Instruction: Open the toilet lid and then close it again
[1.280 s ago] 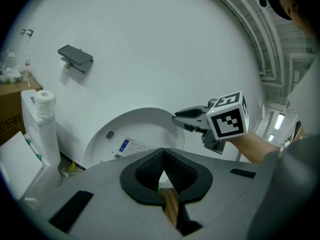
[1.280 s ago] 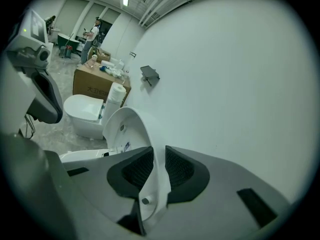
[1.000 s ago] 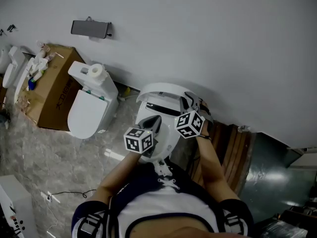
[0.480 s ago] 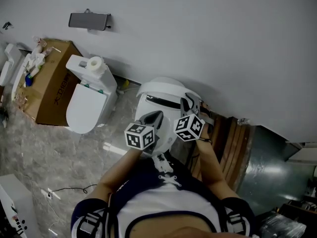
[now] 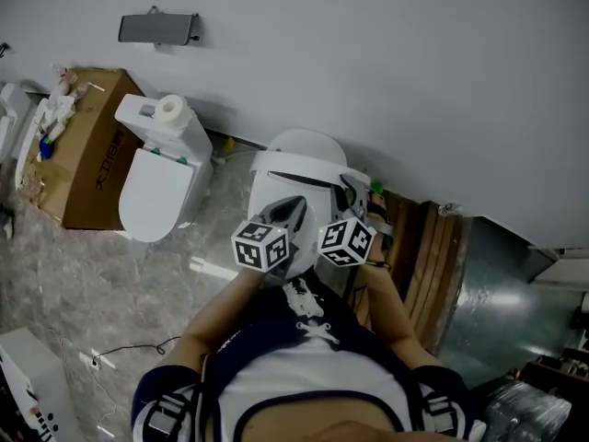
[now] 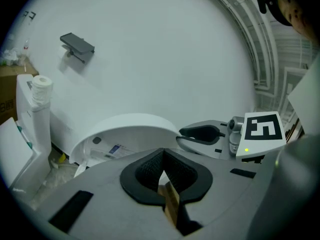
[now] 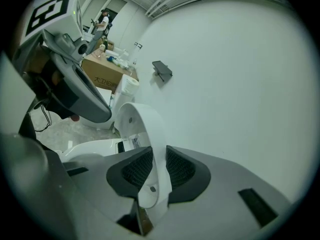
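The toilet lid (image 7: 142, 129) is white, rounded and thin-shelled. It is raised off the toilet (image 5: 271, 196) and stands close to upright, its back toward the wall (image 5: 386, 81). Its hollow inner face, seen from the right gripper view, carries a small round bumper (image 7: 130, 120). The lid's free rim runs edge-on between the pads of the right tongs (image 7: 152, 170), which bear on it from both sides. Their jaws have just eased slightly wider, the rim between them. The toilet itself is white and stands against that wall.
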Demonstrator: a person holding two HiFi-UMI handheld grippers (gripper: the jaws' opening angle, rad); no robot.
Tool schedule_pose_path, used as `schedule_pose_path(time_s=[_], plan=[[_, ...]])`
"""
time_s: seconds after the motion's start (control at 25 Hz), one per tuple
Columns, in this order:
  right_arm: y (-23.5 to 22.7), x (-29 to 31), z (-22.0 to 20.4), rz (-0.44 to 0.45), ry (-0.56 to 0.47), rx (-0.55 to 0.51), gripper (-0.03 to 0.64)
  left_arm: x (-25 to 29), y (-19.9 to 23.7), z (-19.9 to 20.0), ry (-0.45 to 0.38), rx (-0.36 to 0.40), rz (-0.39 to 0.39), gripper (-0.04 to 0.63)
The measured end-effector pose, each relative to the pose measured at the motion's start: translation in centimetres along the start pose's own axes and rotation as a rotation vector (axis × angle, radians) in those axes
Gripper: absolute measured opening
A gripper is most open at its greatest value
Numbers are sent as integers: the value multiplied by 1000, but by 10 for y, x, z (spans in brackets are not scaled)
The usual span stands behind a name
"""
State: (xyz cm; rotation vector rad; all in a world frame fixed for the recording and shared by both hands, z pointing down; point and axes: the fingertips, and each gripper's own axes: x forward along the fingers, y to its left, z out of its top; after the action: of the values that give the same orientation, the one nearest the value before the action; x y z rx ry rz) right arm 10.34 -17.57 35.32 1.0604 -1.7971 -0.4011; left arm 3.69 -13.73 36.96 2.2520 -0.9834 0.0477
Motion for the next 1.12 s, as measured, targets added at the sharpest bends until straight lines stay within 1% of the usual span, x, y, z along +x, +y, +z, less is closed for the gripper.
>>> schedule_pose_path(time_s=[0.12, 0.28, 0.4, 0.52, 0.64, 0.76, 0.84, 0.96, 1.12], plan=[[9, -4, -2, -2, 6, -9, 66, -1, 0, -4, 3, -33, -12, 8], [18, -10, -4, 1, 21, -14, 67, -5, 1, -5, -12, -73, -8, 8], [27, -15, -5, 3, 36, -18, 69, -7, -1, -8, -24, -126, -39, 8], [37, -20, -7, 11, 47, -30, 74, -8, -4, -11, -32, -202, -78, 8], [45, -24, -9, 15, 59, -42, 74, -7, -4, -19, -22, -299, -110, 9], [52, -27, -10, 19, 75, -49, 75, -9, -8, -24, -38, -405, -172, 43], [56, -29, -11, 23, 81, -49, 77, -12, -6, -27, -58, -456, -192, 48], [62, -32, -13, 31, 89, -45, 78, -14, -3, -31, -66, -490, -199, 48], [73, -39, -16, 44, 110, -42, 81, -19, -1, -42, -49, -509, -201, 48]])
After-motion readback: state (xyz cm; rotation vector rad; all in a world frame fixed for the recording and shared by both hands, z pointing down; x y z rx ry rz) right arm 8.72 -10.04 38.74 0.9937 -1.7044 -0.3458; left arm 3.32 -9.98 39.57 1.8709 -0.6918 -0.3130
